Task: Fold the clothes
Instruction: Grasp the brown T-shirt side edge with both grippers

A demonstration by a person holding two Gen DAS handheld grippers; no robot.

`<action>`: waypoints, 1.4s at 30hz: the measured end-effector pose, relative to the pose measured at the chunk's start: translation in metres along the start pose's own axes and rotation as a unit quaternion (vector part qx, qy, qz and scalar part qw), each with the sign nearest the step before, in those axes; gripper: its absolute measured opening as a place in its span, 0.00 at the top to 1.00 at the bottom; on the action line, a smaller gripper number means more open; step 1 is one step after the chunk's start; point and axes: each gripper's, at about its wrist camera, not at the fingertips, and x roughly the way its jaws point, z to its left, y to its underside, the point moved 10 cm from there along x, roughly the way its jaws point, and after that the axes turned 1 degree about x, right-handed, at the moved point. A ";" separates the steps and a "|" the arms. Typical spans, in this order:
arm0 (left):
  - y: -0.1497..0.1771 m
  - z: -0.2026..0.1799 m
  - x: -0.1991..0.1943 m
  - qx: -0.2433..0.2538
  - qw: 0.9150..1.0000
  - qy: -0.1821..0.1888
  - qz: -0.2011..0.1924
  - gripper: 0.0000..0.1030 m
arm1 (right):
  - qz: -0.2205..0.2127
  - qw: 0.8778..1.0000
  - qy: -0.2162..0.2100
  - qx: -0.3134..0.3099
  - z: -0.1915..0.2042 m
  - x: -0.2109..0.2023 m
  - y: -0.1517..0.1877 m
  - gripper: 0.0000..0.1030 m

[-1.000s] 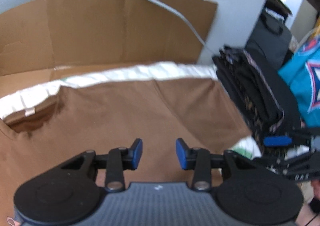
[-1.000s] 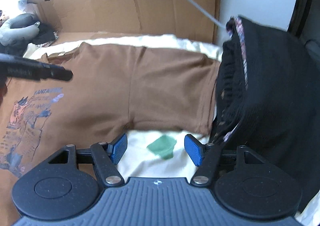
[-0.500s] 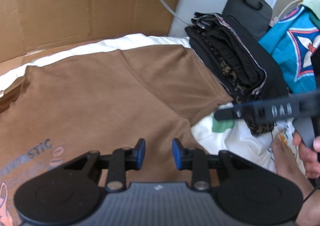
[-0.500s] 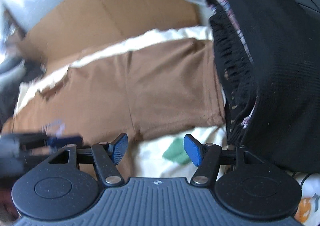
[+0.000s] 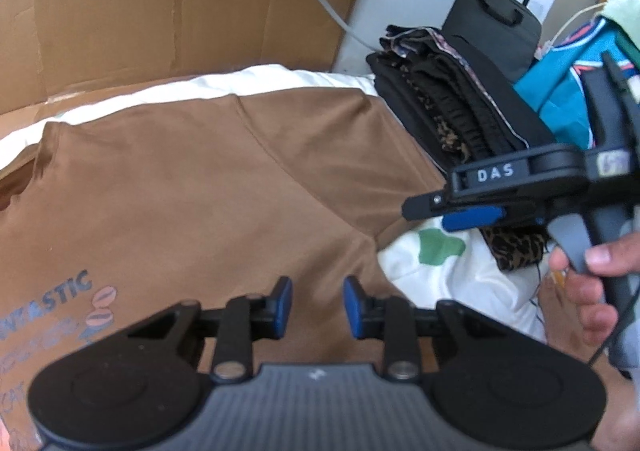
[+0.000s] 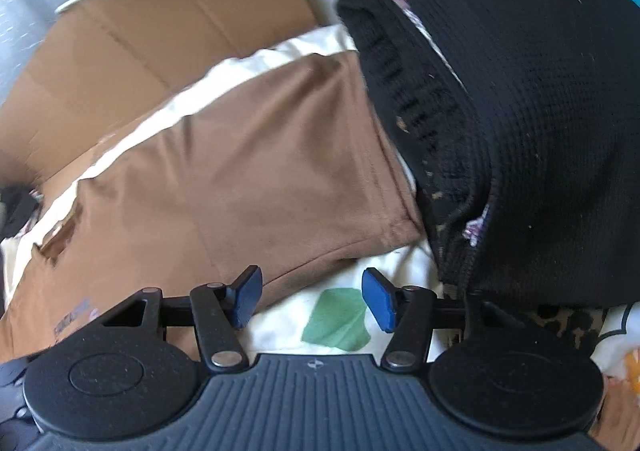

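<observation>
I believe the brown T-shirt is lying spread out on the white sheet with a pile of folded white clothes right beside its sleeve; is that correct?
Not quite: the pile of folded clothes beside the sleeve is black, not white, as the right wrist view shows. The rest holds: the brown T-shirt lies spread out on the white sheet.

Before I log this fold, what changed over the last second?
Both grippers dropped closer to the brown T-shirt. The left gripper narrowed over its printed front; the right gripper rolled and its jaws are closing near the sleeve hem, nothing between them. Nothing was gripped. The shirt and black pile stayed put.
</observation>
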 end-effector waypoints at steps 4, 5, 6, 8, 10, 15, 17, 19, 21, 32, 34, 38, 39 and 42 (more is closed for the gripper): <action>0.003 0.006 -0.002 -0.007 1.000 -0.002 0.001 0.71 | -0.012 0.998 -0.001 0.061 -0.009 0.005 -0.006 0.42; 0.004 0.006 -0.003 -0.007 1.000 -0.003 0.002 0.71 | -0.018 0.997 0.001 0.074 -0.011 0.006 -0.008 0.42; 0.004 0.007 -0.004 -0.007 1.000 -0.003 0.002 0.71 | -0.023 0.996 0.002 0.086 -0.013 0.007 -0.010 0.42; 0.006 0.009 -0.006 -0.006 1.000 -0.003 0.002 0.71 | -0.030 0.993 0.002 0.110 -0.018 0.012 -0.012 0.42; 0.006 0.010 -0.006 -0.007 1.000 -0.004 0.004 0.71 | -0.036 0.991 0.002 0.130 -0.023 0.016 -0.013 0.44; 0.008 0.009 -0.004 -0.005 1.000 -0.002 0.007 0.71 | -0.063 0.994 0.018 0.092 -0.018 0.015 -0.014 0.77; 0.008 0.007 -0.003 -0.002 1.000 -0.001 0.006 0.71 | -0.072 0.994 0.026 0.075 -0.017 0.011 -0.015 0.90; 0.007 0.007 -0.002 -0.001 1.000 0.000 0.003 0.76 | -0.080 0.994 0.032 0.063 -0.017 0.008 -0.016 0.90; 0.007 0.006 0.002 -0.006 1.000 0.003 0.006 0.83 | -0.077 0.995 0.029 0.062 -0.017 0.011 -0.017 0.88; 0.001 -0.016 0.008 0.037 0.999 0.014 0.011 0.90 | -0.089 0.995 0.016 0.034 -0.012 0.011 -0.021 0.96; -0.002 -0.019 0.009 0.046 0.999 0.024 0.007 0.94 | -0.093 0.995 0.005 0.024 -0.008 0.006 -0.024 0.97; -0.012 -0.020 0.013 0.040 0.999 0.019 0.000 0.94 | -0.100 0.995 -0.017 0.004 0.001 -0.004 -0.028 0.97; -0.015 -0.021 0.015 0.042 0.999 0.018 0.000 0.94 | -0.102 0.995 -0.022 -0.002 0.004 -0.007 -0.029 0.97; -0.022 -0.026 0.022 0.055 0.998 0.019 -0.002 0.97 | -0.109 0.993 -0.036 -0.017 0.010 -0.013 -0.031 0.97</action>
